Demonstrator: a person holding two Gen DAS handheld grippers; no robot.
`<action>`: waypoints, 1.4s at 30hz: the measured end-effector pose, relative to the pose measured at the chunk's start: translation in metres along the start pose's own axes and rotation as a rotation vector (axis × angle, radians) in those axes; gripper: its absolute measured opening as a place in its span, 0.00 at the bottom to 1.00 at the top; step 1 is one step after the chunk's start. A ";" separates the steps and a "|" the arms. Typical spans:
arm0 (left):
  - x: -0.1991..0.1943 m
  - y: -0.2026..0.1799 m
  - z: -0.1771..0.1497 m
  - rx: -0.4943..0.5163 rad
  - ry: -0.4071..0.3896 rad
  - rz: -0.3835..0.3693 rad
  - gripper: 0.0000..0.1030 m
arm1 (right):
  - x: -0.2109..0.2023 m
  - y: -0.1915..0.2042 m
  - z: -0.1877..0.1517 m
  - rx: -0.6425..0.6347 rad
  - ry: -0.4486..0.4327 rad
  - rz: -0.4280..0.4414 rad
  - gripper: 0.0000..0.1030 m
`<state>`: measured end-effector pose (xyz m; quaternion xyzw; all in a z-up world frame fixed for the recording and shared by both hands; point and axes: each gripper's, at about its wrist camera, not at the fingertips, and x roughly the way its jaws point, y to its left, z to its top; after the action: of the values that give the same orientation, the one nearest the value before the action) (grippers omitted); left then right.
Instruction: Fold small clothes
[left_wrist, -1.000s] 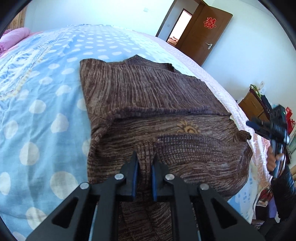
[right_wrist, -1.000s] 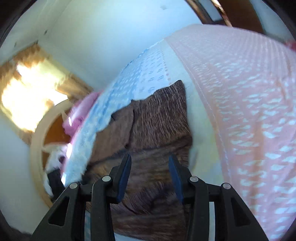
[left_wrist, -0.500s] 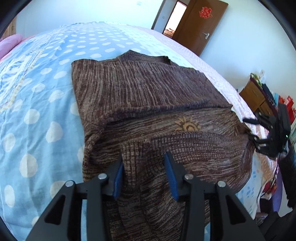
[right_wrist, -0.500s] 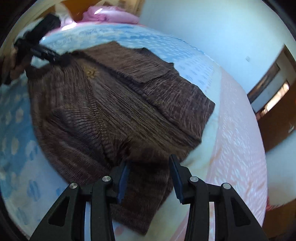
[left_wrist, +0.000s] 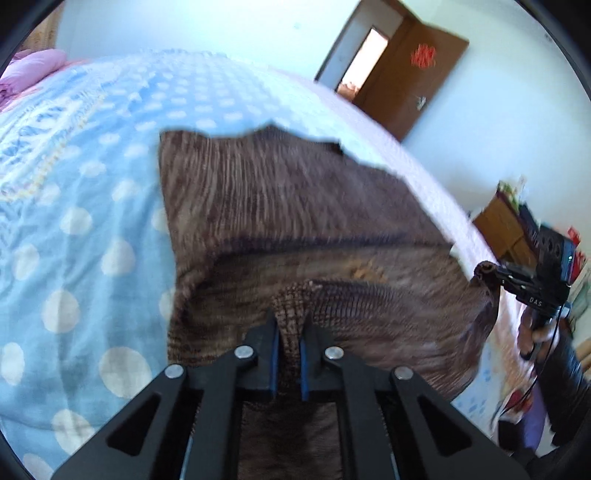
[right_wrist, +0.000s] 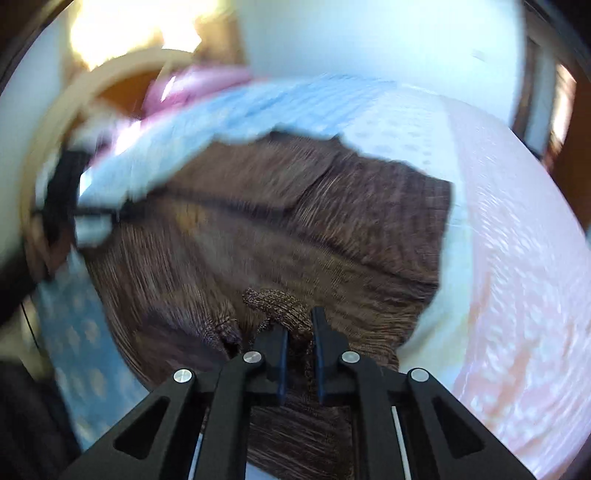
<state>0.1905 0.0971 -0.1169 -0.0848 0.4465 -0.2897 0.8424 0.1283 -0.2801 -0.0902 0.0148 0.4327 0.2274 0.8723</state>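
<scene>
A brown knitted sweater (left_wrist: 288, 221) lies on the bed, with one part folded over across its middle. My left gripper (left_wrist: 289, 332) is shut on the ribbed near hem of the sweater, which bunches up between its blue pads. My right gripper (right_wrist: 300, 332) is shut on another ribbed corner of the sweater (right_wrist: 314, 229). The right gripper also shows in the left wrist view (left_wrist: 491, 271), pinching the sweater's right corner. Both now frames are blurred by motion.
The bed has a blue polka-dot cover (left_wrist: 74, 206) and a pink sheet (right_wrist: 517, 258). A pink pillow (left_wrist: 33, 70) lies at the head. A wooden door (left_wrist: 410, 81) stands open and a wooden cabinet (left_wrist: 506, 229) is beside the bed.
Half a second ago both grippers were open over the sweater's near edge. Both have since shut on the ribbed hem and lifted it a little.
</scene>
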 end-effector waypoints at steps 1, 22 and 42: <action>-0.005 -0.001 0.004 -0.001 -0.021 0.000 0.08 | -0.010 -0.006 0.003 0.060 -0.043 0.018 0.10; -0.001 0.031 0.095 -0.114 -0.170 0.142 0.08 | 0.005 -0.040 0.092 0.189 -0.232 -0.184 0.09; 0.070 0.077 0.129 -0.109 -0.079 0.275 0.41 | 0.120 -0.111 0.123 0.285 -0.138 -0.238 0.06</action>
<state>0.3561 0.1059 -0.1216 -0.0798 0.4353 -0.1431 0.8852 0.3275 -0.3091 -0.1280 0.1024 0.3985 0.0574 0.9096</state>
